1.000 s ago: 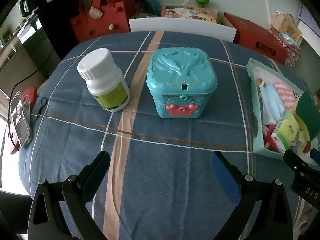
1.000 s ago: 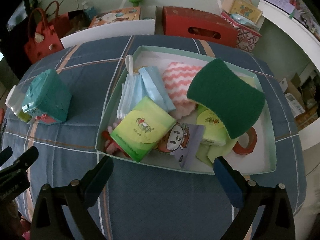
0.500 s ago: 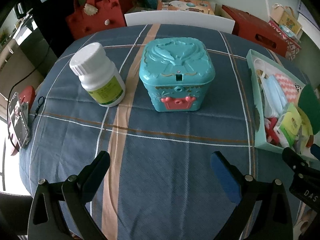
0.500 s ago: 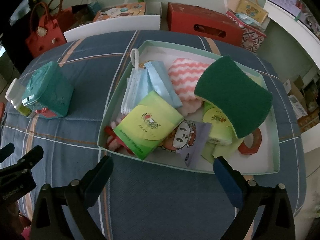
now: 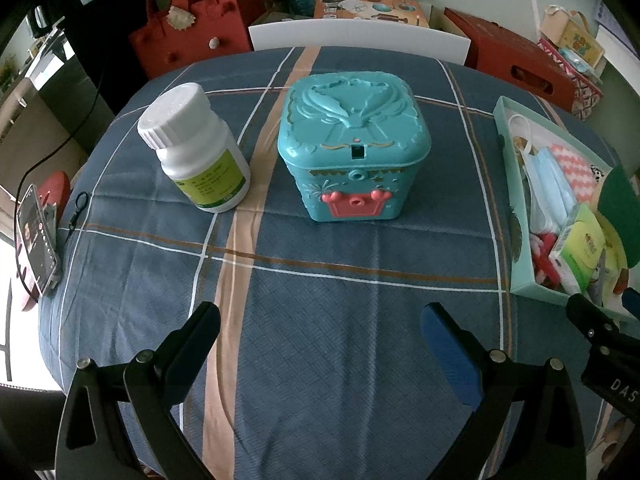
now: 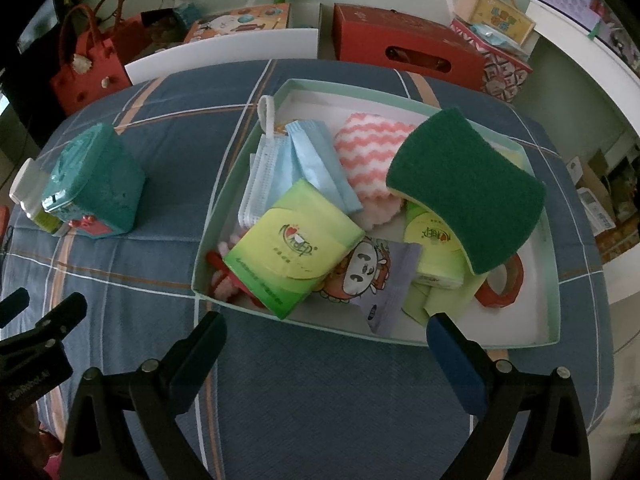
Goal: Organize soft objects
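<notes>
Blue-padded tips of my right gripper (image 6: 324, 344) stand spread wide with nothing between them, hanging just short of the near wall of the tray (image 6: 552, 280), which reads to me as a stance for choosing a piece rather than holding one. My left gripper (image 5: 320, 332) is likewise spread and empty, over bare checked tablecloth (image 5: 320, 360), kept clear, I think, so it does not crowd the tray. All the soft things I can see lie inside that tray: nearest, a green tissue pack (image 6: 296, 252) propped on something red and pink, a purple sachet (image 6: 376, 280) beside it, then a second tissue pack (image 6: 432, 244) under a green sponge (image 6: 468, 188) that leans up on the heap. Further in lie folded face masks (image 6: 280, 172) and a pink-and-white wavy cloth (image 6: 368, 160). They are gathered but jumbled, so this fits either a pile awaiting sorting or one just collected. Beyond my left gripper stand a white bottle (image 5: 196, 152) and a teal box (image 5: 352, 148), lid down, apart from the tray.
</notes>
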`<state>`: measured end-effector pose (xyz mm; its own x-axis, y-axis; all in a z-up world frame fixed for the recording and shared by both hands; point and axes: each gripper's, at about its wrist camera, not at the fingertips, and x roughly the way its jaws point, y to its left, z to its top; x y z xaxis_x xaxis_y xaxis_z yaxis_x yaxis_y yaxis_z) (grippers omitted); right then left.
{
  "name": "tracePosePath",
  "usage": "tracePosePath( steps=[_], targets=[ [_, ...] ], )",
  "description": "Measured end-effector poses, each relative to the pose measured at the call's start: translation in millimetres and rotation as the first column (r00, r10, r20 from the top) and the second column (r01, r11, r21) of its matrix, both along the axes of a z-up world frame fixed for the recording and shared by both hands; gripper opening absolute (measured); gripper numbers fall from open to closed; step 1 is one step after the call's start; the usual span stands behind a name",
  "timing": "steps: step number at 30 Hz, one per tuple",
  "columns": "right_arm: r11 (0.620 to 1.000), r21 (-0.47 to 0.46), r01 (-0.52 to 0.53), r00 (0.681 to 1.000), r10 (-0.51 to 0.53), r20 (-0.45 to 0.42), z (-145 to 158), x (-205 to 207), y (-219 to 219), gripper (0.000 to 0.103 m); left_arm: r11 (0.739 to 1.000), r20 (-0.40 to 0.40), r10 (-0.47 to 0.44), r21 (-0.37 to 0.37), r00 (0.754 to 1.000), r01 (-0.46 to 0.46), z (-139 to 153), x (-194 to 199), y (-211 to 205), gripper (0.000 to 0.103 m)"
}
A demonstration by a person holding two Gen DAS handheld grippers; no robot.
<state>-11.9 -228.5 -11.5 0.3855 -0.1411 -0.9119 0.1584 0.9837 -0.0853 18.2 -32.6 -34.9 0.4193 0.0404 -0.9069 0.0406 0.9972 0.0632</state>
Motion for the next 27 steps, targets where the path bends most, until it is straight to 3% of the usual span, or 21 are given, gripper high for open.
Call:
tracePosePath(
  steps=[27],
  targets=[
    [1.000, -0.005, 0.003, 1.000, -0.003, -0.005, -3.5, -0.3, -1.8, 0.102, 1.000, -0.024, 0.007, 0.001, 1.000, -0.007, -6.3, 2.2, 6.4, 0.100]
  ],
)
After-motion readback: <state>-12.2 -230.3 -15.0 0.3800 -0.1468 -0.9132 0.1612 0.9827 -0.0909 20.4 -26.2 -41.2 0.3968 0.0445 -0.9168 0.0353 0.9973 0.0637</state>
